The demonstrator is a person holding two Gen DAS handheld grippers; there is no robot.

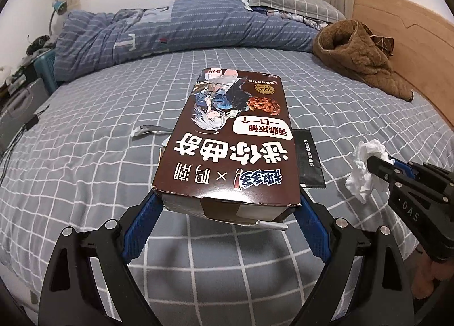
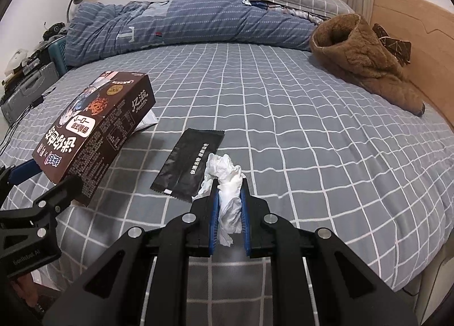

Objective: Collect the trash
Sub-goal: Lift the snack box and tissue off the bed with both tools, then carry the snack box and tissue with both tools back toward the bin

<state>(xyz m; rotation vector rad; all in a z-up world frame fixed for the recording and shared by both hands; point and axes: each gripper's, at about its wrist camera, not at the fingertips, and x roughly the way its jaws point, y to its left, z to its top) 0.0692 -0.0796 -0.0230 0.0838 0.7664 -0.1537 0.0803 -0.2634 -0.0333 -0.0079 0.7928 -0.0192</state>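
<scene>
Left hand-held gripper [image 1: 227,201] grasps one brown cookie box [image 1: 227,138] across its near end, its blue pads spread wide against the two side walls. Seen from the right wrist, the box is lifted off the bed [image 2: 312,141], tilted, with its far end higher than the clamped end. Its long axis runs from near to far, the near end flap partly torn open and showing grey card inside. The top face carries large white characters, an anime-style figure with pale hair, a white label panel and a picture of a chocolate cookie; one narrow side is covered in small print.

Right hand-held gripper [image 2: 229,184] is clenched on one crumpled white tissue [image 2: 227,184], which bulges out past the fingertips and hangs down between the blue pads. From the left wrist this wad sits to the right of the box, apart from it.

One flat black wrapper [image 2: 188,163] lies on the bed just beyond the tissue, between the two grippers, its long axis running near to far with a slight lean to the right; a line of white characters runs along it. One small white strip of packaging [image 1: 144,129] lies on the sheet to the left of the box, partly hidden behind it.
</scene>
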